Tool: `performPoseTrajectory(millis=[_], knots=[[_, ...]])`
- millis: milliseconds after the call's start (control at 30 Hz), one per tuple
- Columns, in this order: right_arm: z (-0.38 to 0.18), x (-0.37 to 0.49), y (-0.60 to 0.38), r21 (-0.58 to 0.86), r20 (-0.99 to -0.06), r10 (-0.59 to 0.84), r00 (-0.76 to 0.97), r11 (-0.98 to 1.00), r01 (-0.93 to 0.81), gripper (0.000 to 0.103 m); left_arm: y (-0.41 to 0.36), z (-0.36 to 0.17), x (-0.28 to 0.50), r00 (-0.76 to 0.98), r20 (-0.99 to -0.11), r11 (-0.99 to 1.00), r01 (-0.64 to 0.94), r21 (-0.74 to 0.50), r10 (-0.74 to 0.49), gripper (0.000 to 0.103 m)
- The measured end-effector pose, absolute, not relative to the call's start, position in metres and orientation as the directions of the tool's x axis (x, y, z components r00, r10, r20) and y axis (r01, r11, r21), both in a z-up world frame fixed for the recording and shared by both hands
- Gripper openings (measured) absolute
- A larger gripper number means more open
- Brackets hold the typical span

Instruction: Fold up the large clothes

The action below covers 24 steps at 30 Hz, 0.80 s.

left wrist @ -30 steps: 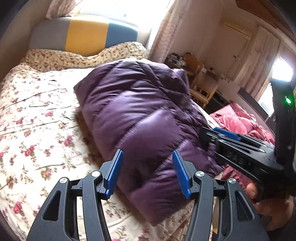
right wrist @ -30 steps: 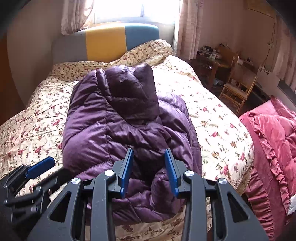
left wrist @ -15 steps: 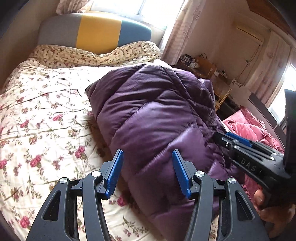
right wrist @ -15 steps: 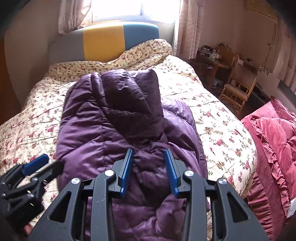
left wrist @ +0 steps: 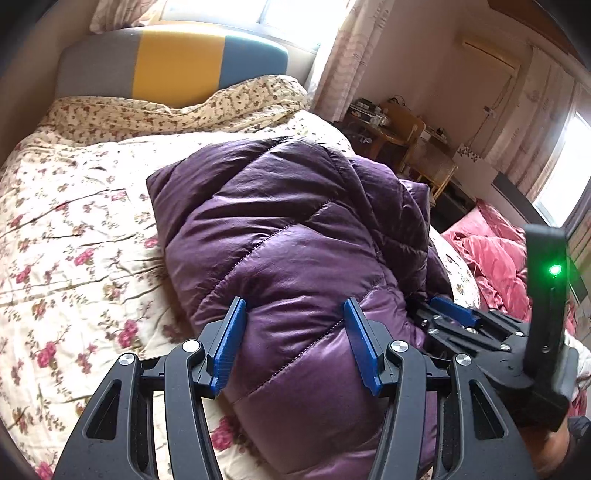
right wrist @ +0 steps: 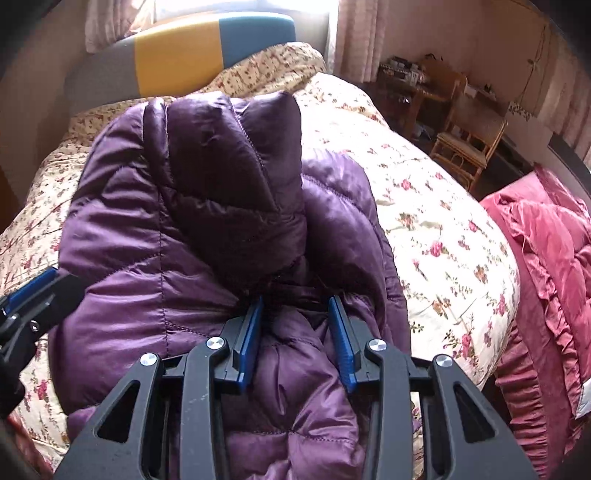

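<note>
Floral bed (left wrist: 74, 229), striped headboard (left wrist: 173, 59), bright window (right wrist: 240, 5), wicker chair (right wrist: 469, 147).

Purple jacket's (right wrist: 192, 236) near hem is cut off below.

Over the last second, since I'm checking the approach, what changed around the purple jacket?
Both grippers closed in on the purple jacket: the left gripper now straddles its near edge, the right gripper its bunched folds. Neither has visibly clamped, finger spacing unchanged. The jacket lies folded as before on the floral bedspread.
</note>
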State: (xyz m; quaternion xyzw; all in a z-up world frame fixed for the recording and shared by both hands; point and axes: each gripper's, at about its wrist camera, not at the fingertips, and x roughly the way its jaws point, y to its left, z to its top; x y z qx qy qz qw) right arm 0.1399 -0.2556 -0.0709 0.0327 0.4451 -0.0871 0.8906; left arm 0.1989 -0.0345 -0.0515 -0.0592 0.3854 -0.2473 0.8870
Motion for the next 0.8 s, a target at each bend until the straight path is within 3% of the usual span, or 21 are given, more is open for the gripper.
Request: performPoseTrajectory(millis=[300, 533, 633, 800], knots=[[-0.106, 0.143, -0.268, -0.008, -0.789, -0.115, 0.604, 0.984, 0.177, 0.033, -0.068, -0.069, 0.206, 0.558, -0.683, 0.867, 0.432, -0.247, -0.473, 0.055], [-0.102, 0.144, -0.275, 0.025, -0.788, -0.092, 0.608, 0.983, 0.182, 0.034, -0.071, -0.079, 0.212, 0.549, -0.695, 0.870, 0.429, -0.242, -0.464, 0.055], [-0.092, 0.144, -0.273, 0.011, -0.782, -0.104, 0.615, 0.984, 0.180, 0.038, -0.068, -0.076, 0.212, 0.555, -0.693, 0.873, 0.424, -0.240, -0.460, 0.055], [-0.084, 0.142, -0.274, 0.000, -0.769, -0.116, 0.628, 0.983, 0.181, 0.052, -0.058, -0.069, 0.210, 0.578, -0.682, 0.884, 0.403, -0.238, -0.448, 0.059]])
